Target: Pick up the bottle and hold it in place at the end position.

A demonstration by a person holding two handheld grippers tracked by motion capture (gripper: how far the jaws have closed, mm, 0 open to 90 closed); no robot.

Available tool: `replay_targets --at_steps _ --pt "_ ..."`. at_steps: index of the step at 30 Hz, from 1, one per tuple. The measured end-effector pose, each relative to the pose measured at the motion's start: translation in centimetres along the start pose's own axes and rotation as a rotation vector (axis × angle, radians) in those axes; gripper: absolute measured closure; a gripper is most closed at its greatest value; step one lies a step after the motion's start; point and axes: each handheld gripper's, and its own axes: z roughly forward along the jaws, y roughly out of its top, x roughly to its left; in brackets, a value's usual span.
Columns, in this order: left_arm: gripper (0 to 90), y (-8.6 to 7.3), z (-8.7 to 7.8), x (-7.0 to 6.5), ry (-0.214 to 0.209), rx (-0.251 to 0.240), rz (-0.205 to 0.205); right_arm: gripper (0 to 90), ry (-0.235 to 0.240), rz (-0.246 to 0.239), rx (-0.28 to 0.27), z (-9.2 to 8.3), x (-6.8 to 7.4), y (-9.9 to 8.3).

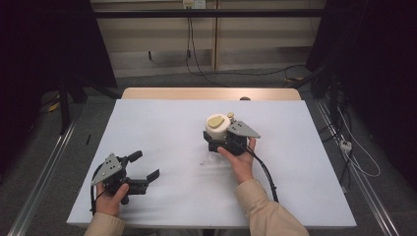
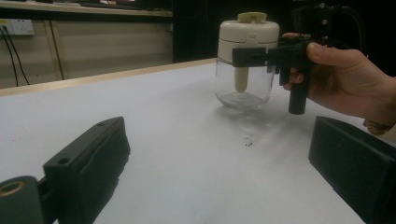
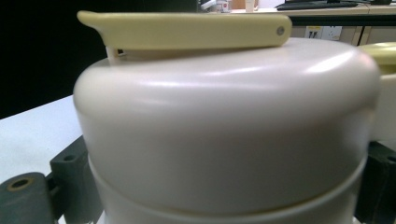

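1. Currently, the jar (image 1: 218,129) stands upright on the table (image 1: 162,128), slightly toward 2 o'clock from the table's centre in the high view.
2. The jar has a clear glass body (image 2: 243,88), a cream lid (image 3: 224,126) and a pale yellow flip tab (image 3: 187,30) lying flat on the lid.
3. A cream stem (image 2: 240,80) hangs inside the glass body, seen in the left gripper view.
4. The right hand-held gripper (image 1: 222,142) is at the jar's 6 o'clock side in the high view, with its jaws closed around the cream lid.
5. In the right gripper view, one black jaw shows on each side of the lid, touching it.
6. The right hand (image 1: 241,160) grips the tool from 6 o'clock; a beige sleeve (image 1: 268,211) covers the forearm.
7. The left hand-held gripper (image 1: 147,167) is at the table's 8 o'clock area, well apart from the jar.
8. Its jaws are spread wide and hold nothing; bare table surface lies between them in the left gripper view.
9. The left hand (image 1: 110,199) holds that tool near the table's 6 o'clock edge.
10. A small dark mark (image 2: 248,141) lies on the table near the jar, at its 7 o'clock in the high view.
11. A black cable (image 1: 265,172) trails from the right hand-held gripper toward 5 o'clock.
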Motion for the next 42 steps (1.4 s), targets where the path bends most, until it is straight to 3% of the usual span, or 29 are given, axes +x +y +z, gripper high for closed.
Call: replay_targets --at_steps 21,42 --pt "4.5 -0.2 -0.2 0.3 0.008 0.003 -0.008 6.6 0.003 0.025 0.01 2.0 0.0 -0.7" --pt "4.5 -0.2 -0.1 0.2 0.007 0.009 -0.004 6.6 -0.005 0.018 -0.004 2.1 -0.4 0.0"
